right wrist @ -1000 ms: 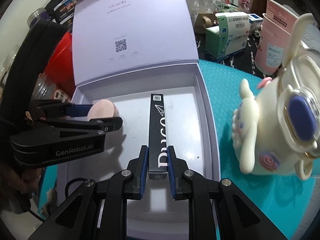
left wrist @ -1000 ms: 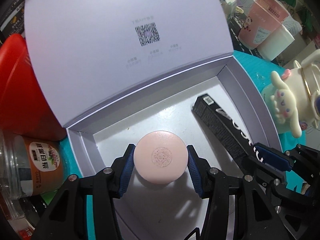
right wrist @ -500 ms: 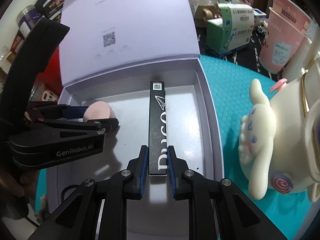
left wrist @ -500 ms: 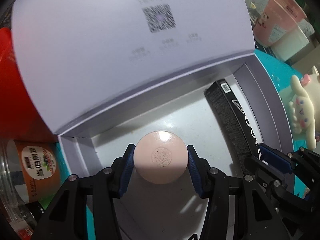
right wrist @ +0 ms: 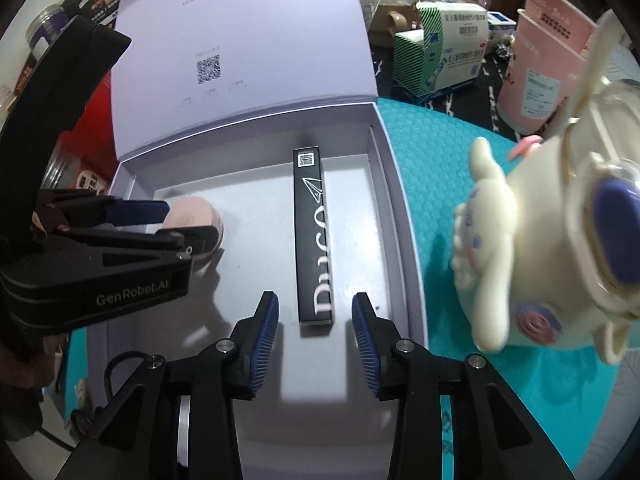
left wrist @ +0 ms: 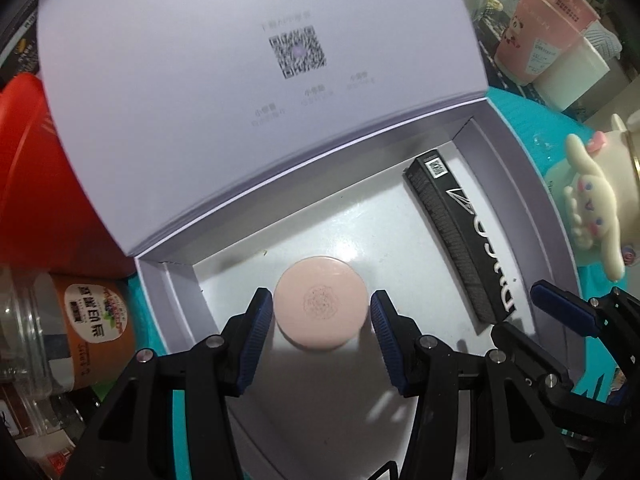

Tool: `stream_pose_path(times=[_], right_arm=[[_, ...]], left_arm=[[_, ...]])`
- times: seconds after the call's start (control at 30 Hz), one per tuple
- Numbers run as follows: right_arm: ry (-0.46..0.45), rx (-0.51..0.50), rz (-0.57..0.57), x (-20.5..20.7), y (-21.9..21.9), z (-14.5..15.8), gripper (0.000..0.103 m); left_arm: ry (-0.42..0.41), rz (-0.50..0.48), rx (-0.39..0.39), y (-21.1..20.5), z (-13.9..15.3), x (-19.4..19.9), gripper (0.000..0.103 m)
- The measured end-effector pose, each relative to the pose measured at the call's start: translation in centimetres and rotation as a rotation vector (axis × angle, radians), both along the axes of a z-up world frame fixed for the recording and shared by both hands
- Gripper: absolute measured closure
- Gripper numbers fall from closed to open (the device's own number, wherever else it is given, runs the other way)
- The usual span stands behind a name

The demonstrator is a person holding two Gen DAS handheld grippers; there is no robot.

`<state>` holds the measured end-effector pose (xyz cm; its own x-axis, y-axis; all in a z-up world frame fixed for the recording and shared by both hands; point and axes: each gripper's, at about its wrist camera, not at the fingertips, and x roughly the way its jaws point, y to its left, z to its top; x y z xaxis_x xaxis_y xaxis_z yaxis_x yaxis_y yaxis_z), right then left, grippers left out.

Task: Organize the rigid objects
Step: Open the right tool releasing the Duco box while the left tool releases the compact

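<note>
Compact, pink, round, on floor of open lilac box, left side, clamped btwn pads of left gripper. Black slim carton flat on box floor, right of centre, btwn jaws of right gripper: jaws just opened, narrow gap each side, pads clear of carton. Cream dog figurine outside box, on teal mat, right.

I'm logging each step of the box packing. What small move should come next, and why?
Probably lift the right gripper clear: its jaws have just been opening, and the black carton lies free between them on the box floor. The left gripper is shut on the pink compact.
</note>
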<state>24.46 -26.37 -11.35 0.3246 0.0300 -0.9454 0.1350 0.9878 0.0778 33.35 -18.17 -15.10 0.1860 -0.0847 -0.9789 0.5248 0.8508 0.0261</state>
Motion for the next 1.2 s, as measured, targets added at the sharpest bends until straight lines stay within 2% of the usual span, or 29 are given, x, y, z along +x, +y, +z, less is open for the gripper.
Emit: stream_pose_path(times=[0.07,0.17,0.63,0.7,0.9,1.03,1.07,1.2], right_arm=[[-0.003,-0.002,-0.006,-0.5,0.0,0.5,0.065],[-0.006,-0.004,-0.017,-1.2,-0.1,1.2,0.065],[-0.074,-0.038,-0.029,-4.4,-0.1,6.0,0.065],[-0.089,-0.047,-0.029,-5.3,0.2,6.7,0.057],[-0.125,-0.055,-0.011,-7.0,1.0,8.5,0.054],[-0.152,-0.06,-0.001,-8.0,1.4,9.4,0.045],[-0.16,-0.064,0.003,-8.3,1.6,9.7,0.044],[-0.18,-0.083,0.02,-9.5,2.1,10.6,0.043]], left_arm=[[-0.001,0.0,-0.009,1.0,0.5,-0.6,0.05],[0.012,-0.003,-0.027,1.1,1.2,-1.1,0.02],[-0.067,0.02,-0.075,3.1,7.1,-3.1,0.019],[-0.075,0.032,-0.083,3.7,7.9,-3.5,0.019],[-0.082,0.055,-0.103,5.3,9.2,-5.0,0.017],[-0.094,0.074,-0.113,6.4,10.4,-6.6,0.017],[-0.098,0.078,-0.114,5.5,10.1,-6.8,0.017],[-0.096,0.095,-0.13,6.1,10.7,-8.3,0.017]])
